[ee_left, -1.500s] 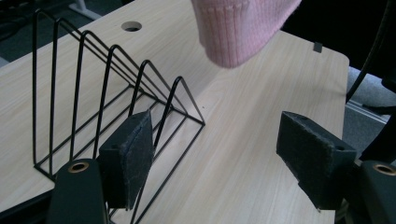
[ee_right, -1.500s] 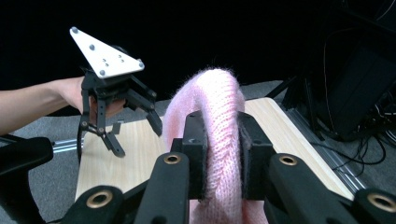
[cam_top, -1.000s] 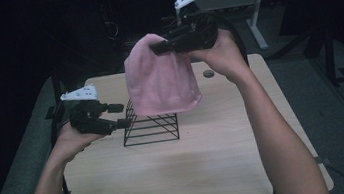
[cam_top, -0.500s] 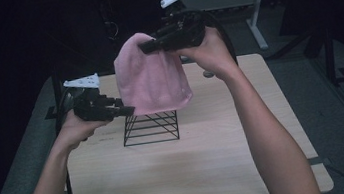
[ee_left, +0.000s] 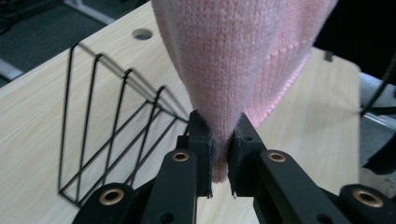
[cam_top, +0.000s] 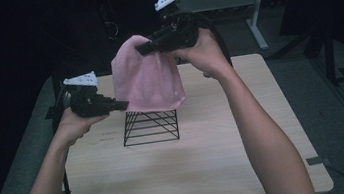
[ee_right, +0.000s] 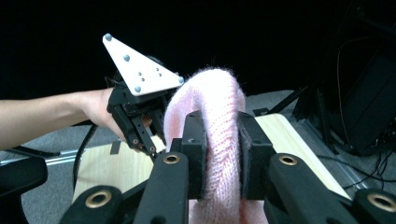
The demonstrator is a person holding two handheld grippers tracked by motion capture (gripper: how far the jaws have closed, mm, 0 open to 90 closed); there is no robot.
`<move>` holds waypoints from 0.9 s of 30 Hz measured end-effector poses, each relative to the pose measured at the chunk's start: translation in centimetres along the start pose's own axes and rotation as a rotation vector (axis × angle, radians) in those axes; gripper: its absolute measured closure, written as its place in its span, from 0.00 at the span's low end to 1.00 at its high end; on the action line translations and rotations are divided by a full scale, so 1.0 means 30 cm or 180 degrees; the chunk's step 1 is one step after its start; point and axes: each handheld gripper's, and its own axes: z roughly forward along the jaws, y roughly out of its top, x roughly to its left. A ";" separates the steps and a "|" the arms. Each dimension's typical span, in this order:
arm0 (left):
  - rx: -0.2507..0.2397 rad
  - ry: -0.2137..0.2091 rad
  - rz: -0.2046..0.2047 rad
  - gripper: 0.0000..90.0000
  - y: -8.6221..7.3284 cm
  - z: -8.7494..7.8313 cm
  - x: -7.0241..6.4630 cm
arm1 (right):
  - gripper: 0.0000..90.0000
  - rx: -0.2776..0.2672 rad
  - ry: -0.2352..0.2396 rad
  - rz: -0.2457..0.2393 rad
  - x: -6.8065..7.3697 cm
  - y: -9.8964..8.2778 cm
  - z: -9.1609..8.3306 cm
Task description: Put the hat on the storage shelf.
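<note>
Left tool [cam_top: 121,105] just closed on pink hat [cam_top: 147,80], wire rack [cam_top: 149,126] beneath

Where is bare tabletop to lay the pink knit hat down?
Free: the table between the black wire rack and the near edge, and its right side past the right forearm. Crowded: mid-table, where the pink hat hangs over the rack.

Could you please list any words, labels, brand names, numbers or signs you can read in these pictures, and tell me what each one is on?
None can be read in any view.
Pink knitted hat: plain knit, no label or logo visible.
Black wire rack: no markings.
Wooden table: bare, no print.
Grey plate on the left claw: small dots, no letters.
</note>
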 end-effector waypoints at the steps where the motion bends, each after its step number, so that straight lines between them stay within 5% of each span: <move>1: 0.0017 0.0020 -0.0011 0.90 -0.003 0.001 0.005 | 0.83 0.0024 0.0001 0.0017 -0.003 -0.004 0.005; 18: 0.0078 0.0138 -0.0161 0.90 -0.021 0.034 0.063 | 0.84 0.0072 -0.0029 0.0145 -0.079 -0.054 0.045; 27: 0.0150 0.0161 -0.0157 0.90 -0.040 0.041 0.074 | 0.83 0.0112 0.0029 0.0152 -0.072 -0.061 0.068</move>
